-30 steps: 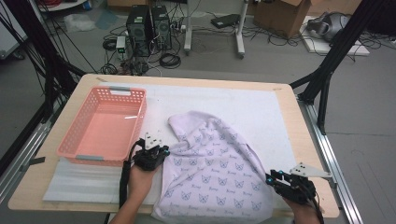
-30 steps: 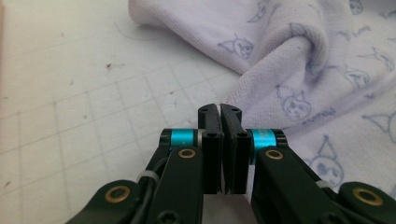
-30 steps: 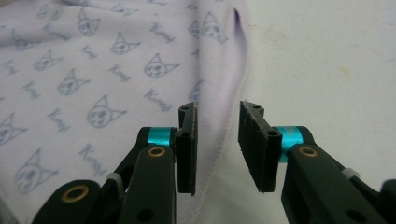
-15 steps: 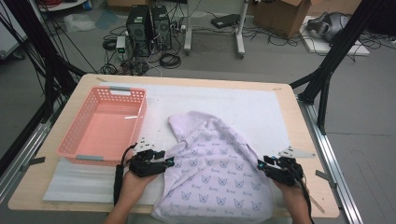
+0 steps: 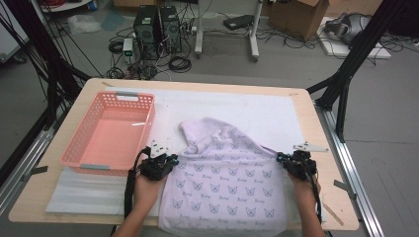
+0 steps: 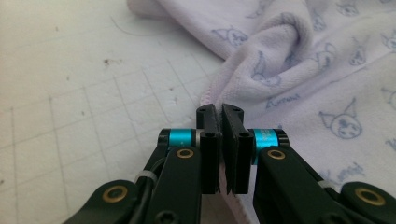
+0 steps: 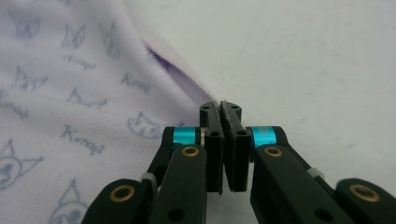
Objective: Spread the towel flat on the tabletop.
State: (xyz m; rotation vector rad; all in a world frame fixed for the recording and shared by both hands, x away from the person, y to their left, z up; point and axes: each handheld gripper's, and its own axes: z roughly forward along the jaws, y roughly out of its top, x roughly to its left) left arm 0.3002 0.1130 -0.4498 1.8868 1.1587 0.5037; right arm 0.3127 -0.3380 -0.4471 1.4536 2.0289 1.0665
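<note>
Both grippers pinching lilac towel edges
L gripper (image 5: pixel 170 160) & R gripper (image 5: pixel 280 158) jaws just closed, each clamped on the printed towel (image 5: pixel 227 182) hem; pink basket (image 5: pixel 108 133) beside L.

The towel (image 5: pixel 227 182) is pale lilac cloth printed with small cat-like faces and script lettering, its edge finished in a fine zigzag hem. It lies spread on the white mat of the worktop (image 5: pixel 326 197), just right of the basket. Its far end is bunched into a rumpled hump, and its near edge reaches the worktop's front.
</note>
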